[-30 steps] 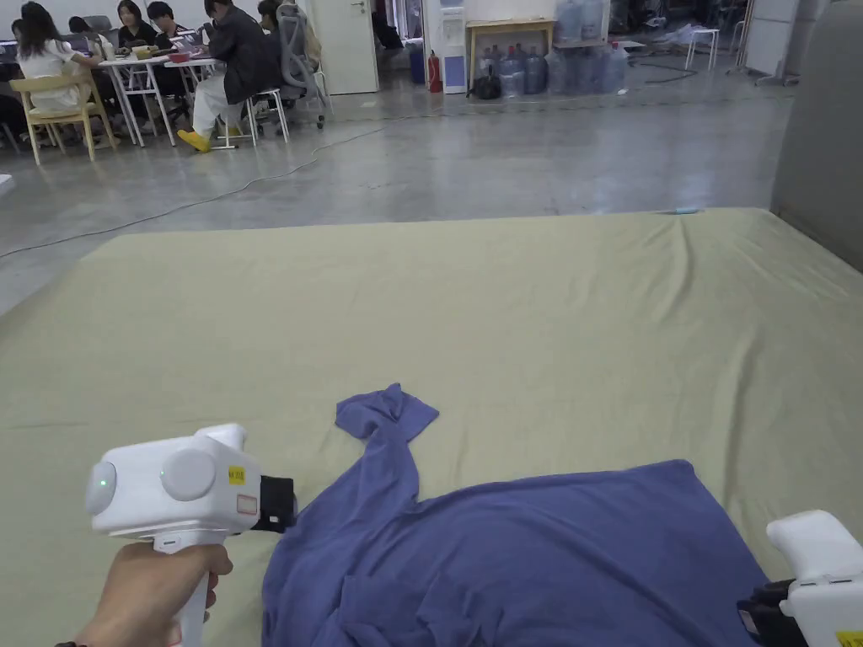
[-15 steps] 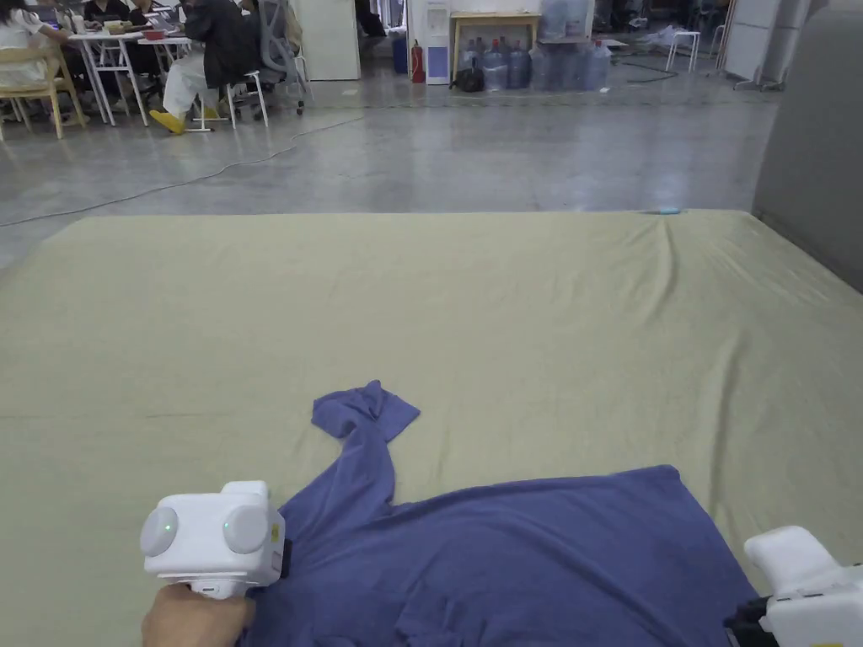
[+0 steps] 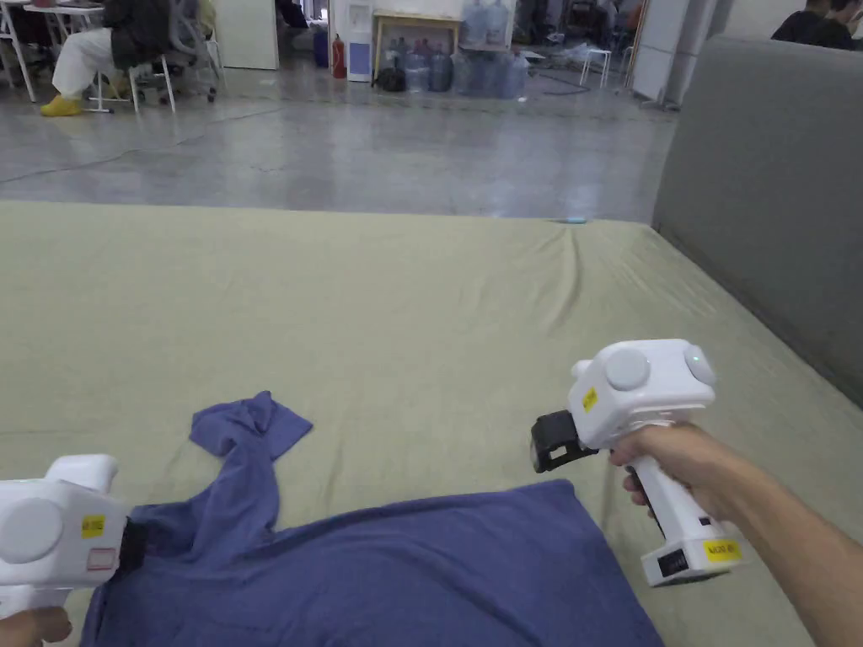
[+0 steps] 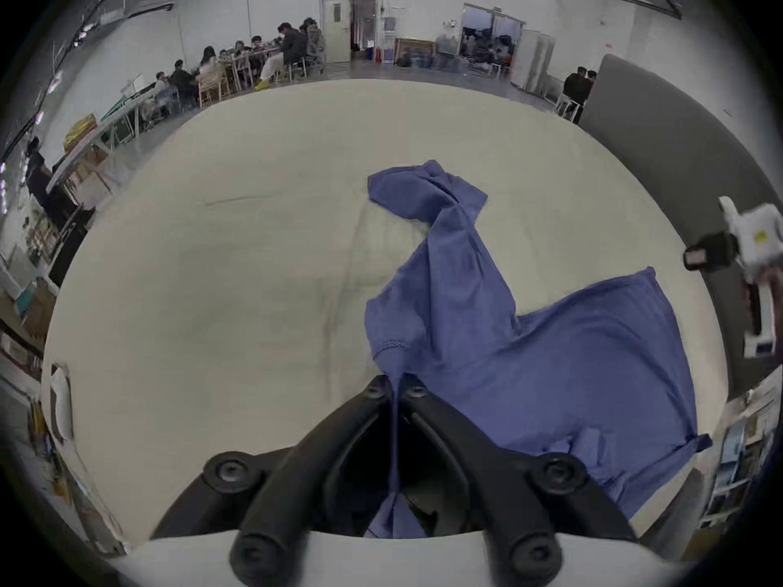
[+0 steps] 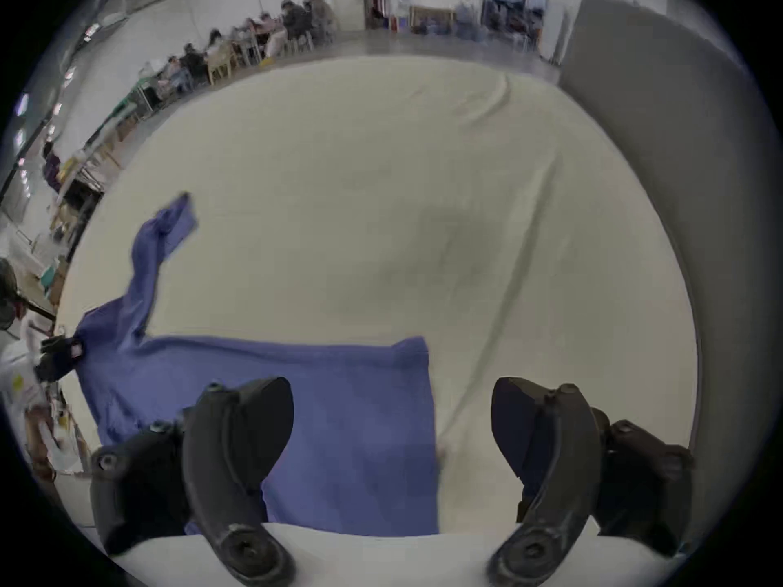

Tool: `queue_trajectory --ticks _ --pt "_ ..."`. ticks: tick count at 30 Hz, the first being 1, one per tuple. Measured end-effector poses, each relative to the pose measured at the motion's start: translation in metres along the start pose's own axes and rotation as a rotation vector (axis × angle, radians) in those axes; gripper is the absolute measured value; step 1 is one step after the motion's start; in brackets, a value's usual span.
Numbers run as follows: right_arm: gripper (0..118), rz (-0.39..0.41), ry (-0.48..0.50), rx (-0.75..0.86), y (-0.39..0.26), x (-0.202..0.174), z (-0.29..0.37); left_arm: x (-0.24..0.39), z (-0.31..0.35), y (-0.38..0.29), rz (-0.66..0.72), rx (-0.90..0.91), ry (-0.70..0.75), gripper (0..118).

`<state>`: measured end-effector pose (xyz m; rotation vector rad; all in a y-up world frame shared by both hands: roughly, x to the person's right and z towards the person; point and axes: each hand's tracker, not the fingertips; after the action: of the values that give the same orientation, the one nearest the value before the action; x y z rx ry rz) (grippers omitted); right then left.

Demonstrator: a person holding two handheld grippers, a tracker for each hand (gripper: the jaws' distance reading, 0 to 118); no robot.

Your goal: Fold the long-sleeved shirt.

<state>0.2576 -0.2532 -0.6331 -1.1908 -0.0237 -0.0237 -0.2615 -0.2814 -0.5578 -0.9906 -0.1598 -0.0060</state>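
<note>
A blue long-sleeved shirt (image 3: 421, 564) lies spread on the olive sheet (image 3: 421, 320), one sleeve (image 3: 244, 438) twisting away toward the far left. My left gripper (image 4: 394, 388) is shut on a fold of the shirt (image 4: 551, 363) near the shoulder; cloth runs back between its jaws. In the head view that left gripper (image 3: 135, 543) sits at the bottom left. My right gripper (image 3: 544, 445) hovers open just past the shirt's far right corner, held by a hand. Its own view has the right gripper (image 5: 392, 397) with jaws wide apart above the shirt (image 5: 339, 405) edge, nothing between them.
A grey upholstered panel (image 3: 767, 194) stands along the right side of the bed. Past the far edge lies a concrete floor (image 3: 379, 168) with water bottles (image 3: 455, 72) and seated people (image 3: 109, 42) at tables. A small blue object (image 3: 573, 221) rests at the sheet's far edge.
My right gripper has risen from the bottom right corner to above the shirt's far right corner. My left gripper has dropped low and left, gripping the shirt. The head camera turned right.
</note>
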Motion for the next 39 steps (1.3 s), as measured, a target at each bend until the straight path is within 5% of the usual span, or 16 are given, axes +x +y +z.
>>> queue_trajectory --ticks 3,5,9,13,15,18,19,22,27,35,39 --pt "97 0.022 -0.078 -0.076 0.015 0.0 -0.036 -0.002 -0.007 -0.002 0.019 -0.013 -0.004 0" --pt "95 -0.016 -0.043 -0.109 0.02 0.003 -0.053 -0.001 -0.008 -0.004 0.031 -0.017 -0.014 0" --pt "66 -0.04 -0.005 -0.144 0.016 0.003 -0.076 -0.002 -0.012 -0.007 0.036 -0.031 -0.012 0" --pt "63 -0.002 -0.027 -0.156 0.01 0.0 -0.085 -0.003 -0.012 -0.006 0.037 -0.035 -0.011 0" --pt "40 0.006 -0.027 -0.156 0.01 -0.009 -0.076 -0.002 -0.012 -0.007 0.036 -0.036 -0.01 0" --pt "4 0.162 -0.084 -0.169 -0.001 -0.027 -0.078 0.001 -0.012 -0.005 0.033 -0.034 -0.011 0" --pt "1 0.196 -0.119 -0.164 -0.002 -0.033 -0.077 0.002 -0.012 -0.004 0.035 -0.035 -0.012 0" --pt "1 0.095 -0.059 -0.128 0.0 -0.029 -0.051 0.002 0.001 0.006 0.048 -0.009 -0.026 0" --pt "1 0.06 -0.016 0.031 0.011 -0.016 0.046 0.002 0.06 0.049 0.062 0.118 -0.069 0" --pt "1 0.034 -0.037 0.302 0.04 0.01 0.22 0.033 0.173 0.15 -0.049 0.391 -0.03 0" --pt "1 0.057 -0.127 0.44 0.07 0.012 0.295 0.047 0.228 0.227 -0.079 0.51 0.003 0"
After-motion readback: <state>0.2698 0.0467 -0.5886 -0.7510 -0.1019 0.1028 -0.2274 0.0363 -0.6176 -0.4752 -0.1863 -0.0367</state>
